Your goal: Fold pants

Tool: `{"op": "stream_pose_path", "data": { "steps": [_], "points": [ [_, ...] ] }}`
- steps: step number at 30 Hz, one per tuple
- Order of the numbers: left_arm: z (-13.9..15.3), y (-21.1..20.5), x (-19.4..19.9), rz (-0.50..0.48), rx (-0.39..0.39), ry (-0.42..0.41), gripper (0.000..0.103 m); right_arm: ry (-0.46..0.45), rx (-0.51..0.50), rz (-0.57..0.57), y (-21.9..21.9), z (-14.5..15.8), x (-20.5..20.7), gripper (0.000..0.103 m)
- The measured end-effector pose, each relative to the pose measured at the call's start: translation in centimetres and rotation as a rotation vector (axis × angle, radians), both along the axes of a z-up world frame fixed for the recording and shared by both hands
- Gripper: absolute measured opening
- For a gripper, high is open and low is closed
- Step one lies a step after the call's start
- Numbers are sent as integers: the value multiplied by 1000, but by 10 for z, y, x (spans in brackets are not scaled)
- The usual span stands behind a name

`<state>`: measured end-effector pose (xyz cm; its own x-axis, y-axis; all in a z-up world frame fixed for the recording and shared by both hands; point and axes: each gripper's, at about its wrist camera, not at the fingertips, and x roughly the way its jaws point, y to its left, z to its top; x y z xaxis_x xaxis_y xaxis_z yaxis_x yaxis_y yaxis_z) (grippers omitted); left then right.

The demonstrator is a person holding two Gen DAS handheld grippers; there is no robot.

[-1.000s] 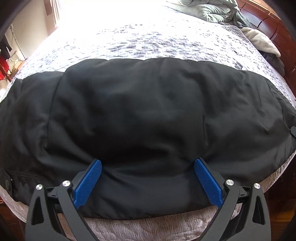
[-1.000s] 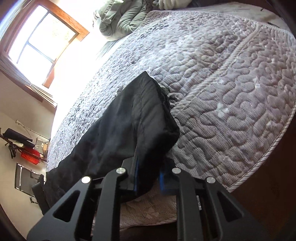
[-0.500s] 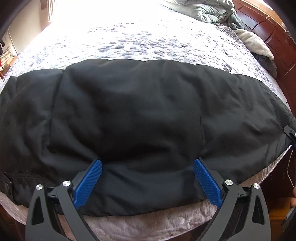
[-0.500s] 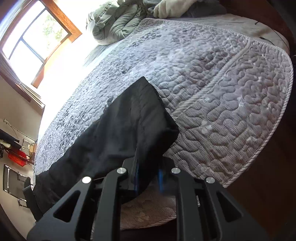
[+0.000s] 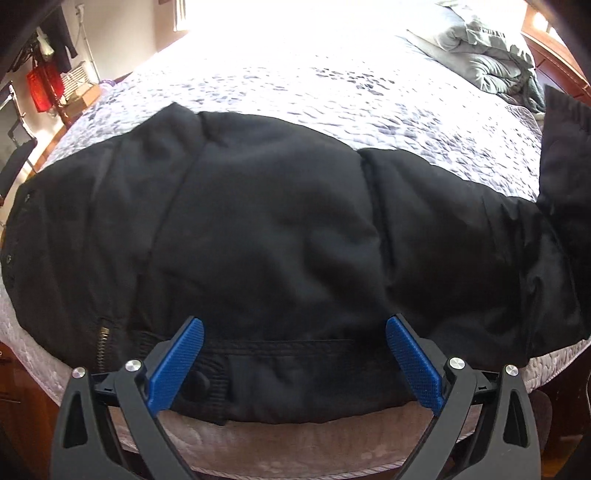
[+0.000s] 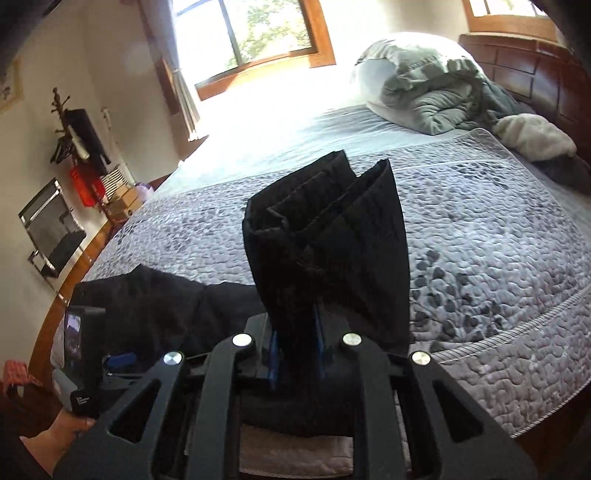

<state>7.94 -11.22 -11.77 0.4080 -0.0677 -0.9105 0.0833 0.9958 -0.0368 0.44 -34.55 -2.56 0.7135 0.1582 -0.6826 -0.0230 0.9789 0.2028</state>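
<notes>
Black pants (image 5: 266, 236) lie spread across the near edge of the bed, on a grey quilted bedspread (image 5: 369, 96), the waistband with its zipper (image 5: 102, 341) at about 8 o'clock in the left wrist view. Left gripper (image 5: 295, 363): jaws stand wide apart above the waistband, blue pads (image 5: 177, 363) clear of the cloth on both sides, nothing pinched. Right gripper (image 6: 295, 354): jaws nearly together, clamped on the leg ends of the pants (image 6: 328, 236), which stand up from the jaws as a bunched, several-layered fold toward 12 o'clock. The same raised leg end (image 5: 565, 155) shows at 3 o'clock in the left wrist view, lifted off the bedspread. In the right wrist view the rest of the pants lies flat at 9 o'clock, and the left gripper's body (image 6: 83, 354) sits at 8 o'clock with a hand (image 6: 55, 439) below it. A rumpled grey-green comforter (image 6: 432, 85) is piled at 1 o'clock against a dark wooden headboard (image 6: 535, 70); a window (image 6: 247, 33) is at 11 o'clock.
</notes>
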Motion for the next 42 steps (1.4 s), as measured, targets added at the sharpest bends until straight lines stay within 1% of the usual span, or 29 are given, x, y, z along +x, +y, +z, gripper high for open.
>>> {"op": "stream_pose_path", "data": {
  "steps": [2, 5, 6, 9, 11, 13, 14, 16, 18, 20, 21, 24, 25, 26, 27, 28, 29, 30, 32, 34, 37, 39, 41, 42],
  "points": [
    [1, 13, 1, 6, -8, 2, 99, 32, 3, 45, 21, -10, 8, 14],
    [0, 36, 2, 43, 14, 12, 99, 75, 16, 106, 47, -27, 18, 15],
    [-1, 45, 4, 55, 7, 20, 99, 85, 19, 127, 55, -32, 20, 15],
    [1, 68, 3, 83, -48, 17, 98, 94, 67, 202, 78, -39, 24, 15],
    [5, 76, 2, 73, -103, 18, 98, 90, 110, 272, 96, -40, 25, 15],
    [9, 81, 1, 76, -133, 18, 98, 98, 118, 330, 117, -42, 27, 14],
    [12, 85, -2, 90, -131, 14, 98, 112, 106, 347, 127, -45, 29, 14],
    [14, 87, -2, 105, -98, -1, 98, 141, 73, 359, 140, -56, 33, 14],
    [14, 91, -1, 100, -71, -3, 98, 173, 79, 375, 146, -68, 35, 16],
    [12, 95, 0, 116, -30, -12, 98, 220, 81, 382, 151, -85, 38, 17],
    [9, 98, 2, 118, -18, -4, 98, 235, 73, 387, 153, -92, 38, 18],
    [-3, 105, 6, 135, -16, 25, 98, 263, 49, 399, 160, -108, 36, 21],
    [-4, 107, 7, 140, -23, 21, 98, 263, 54, 407, 161, -109, 35, 26],
    [-5, 108, 7, 141, -29, 18, 98, 269, 73, 421, 161, -107, 33, 37],
    [-5, 109, 6, 141, -30, 18, 98, 275, 99, 437, 160, -105, 33, 44],
    [-6, 110, 6, 139, -30, 17, 98, 278, 128, 454, 161, -99, 31, 62],
    [-6, 111, 6, 137, -30, 16, 98, 263, 148, 464, 159, -93, 30, 69],
    [-6, 113, 5, 137, -31, 16, 98, 235, 141, 464, 160, -84, 26, 68],
    [-6, 115, 5, 138, -35, 18, 99, 188, 89, 454, 162, -70, 22, 66],
    [-9, 112, 4, 139, -36, 18, 99, 169, 52, 446, 164, -65, 22, 65],
    [-9, 114, 2, 138, -37, 17, 99, 195, -43, 429, 170, -72, 28, 64],
    [-8, 113, 1, 135, -40, 19, 99, 235, -87, 418, 175, -83, 31, 62],
    [-8, 114, 0, 134, -45, 23, 99, 251, -105, 395, 176, -92, 34, 53],
    [-8, 115, 0, 134, -48, 24, 99, 256, -103, 385, 175, -95, 35, 52]
  ]
}}
